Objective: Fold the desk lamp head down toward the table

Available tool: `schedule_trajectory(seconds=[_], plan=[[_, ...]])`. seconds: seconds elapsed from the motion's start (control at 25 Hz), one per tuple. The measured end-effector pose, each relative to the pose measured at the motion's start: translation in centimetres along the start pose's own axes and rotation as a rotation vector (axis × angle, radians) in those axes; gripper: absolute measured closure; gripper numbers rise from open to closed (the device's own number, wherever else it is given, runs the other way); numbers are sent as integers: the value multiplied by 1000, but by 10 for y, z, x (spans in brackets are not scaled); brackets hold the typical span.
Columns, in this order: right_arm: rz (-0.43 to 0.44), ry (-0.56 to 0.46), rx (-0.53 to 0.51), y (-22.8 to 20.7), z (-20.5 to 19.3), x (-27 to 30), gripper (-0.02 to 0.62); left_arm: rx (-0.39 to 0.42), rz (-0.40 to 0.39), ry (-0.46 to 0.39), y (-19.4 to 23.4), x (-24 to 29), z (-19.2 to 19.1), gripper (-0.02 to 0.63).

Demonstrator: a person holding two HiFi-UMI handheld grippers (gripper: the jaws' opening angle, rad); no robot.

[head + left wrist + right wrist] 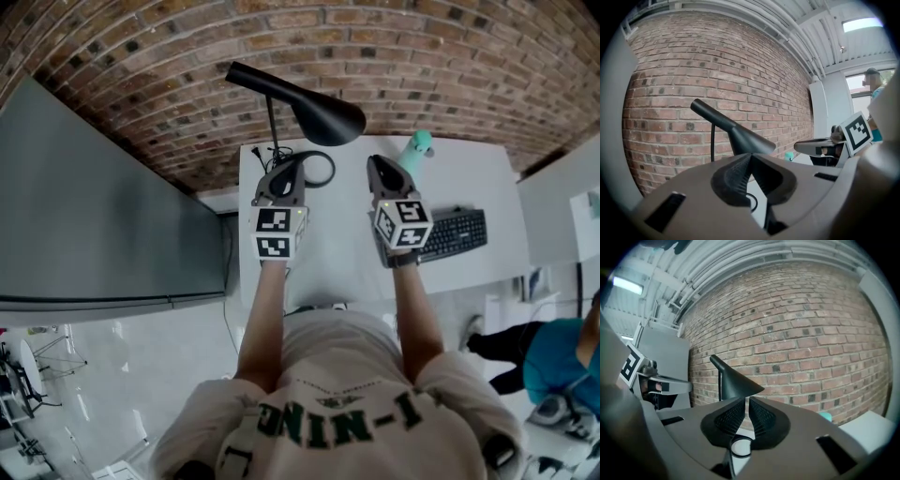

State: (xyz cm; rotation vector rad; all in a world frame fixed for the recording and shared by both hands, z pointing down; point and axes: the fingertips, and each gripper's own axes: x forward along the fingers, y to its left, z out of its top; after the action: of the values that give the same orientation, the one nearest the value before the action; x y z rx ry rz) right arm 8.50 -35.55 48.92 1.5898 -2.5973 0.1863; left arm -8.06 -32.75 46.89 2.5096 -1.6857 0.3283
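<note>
The black desk lamp stands at the table's far edge against the brick wall, on a thin upright stem [273, 122]. Its cone head [319, 111] is raised and tilts down to the right, and shows ahead in the left gripper view [740, 136] and the right gripper view [736, 380]. My left gripper [281, 171] hovers just below the stem, its jaws shut on nothing [750, 155]. My right gripper [378, 167] hangs under the cone's right rim, also shut and empty [746, 401]. Neither touches the lamp.
A black cable loop [321, 167] lies on the white table [328, 253] between the grippers. A teal bottle [417, 145] and a black keyboard [455, 232] lie to the right. A grey partition [94, 216] runs along the left. A person in teal [562, 361] sits at lower right.
</note>
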Motion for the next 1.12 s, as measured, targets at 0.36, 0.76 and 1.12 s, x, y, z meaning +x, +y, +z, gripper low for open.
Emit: schedule_trajectory(seconds=[0.36, 0.76, 1.12], plan=[[-50, -30, -115, 22, 13, -31, 571, 6, 22, -57, -1, -10, 12, 607], [-50, -71, -24, 31, 18, -33, 571, 3, 22, -79, 1, -17, 16, 607], [-37, -78, -38, 37, 21, -29, 574, 9, 19, -76, 7, -16, 14, 607]])
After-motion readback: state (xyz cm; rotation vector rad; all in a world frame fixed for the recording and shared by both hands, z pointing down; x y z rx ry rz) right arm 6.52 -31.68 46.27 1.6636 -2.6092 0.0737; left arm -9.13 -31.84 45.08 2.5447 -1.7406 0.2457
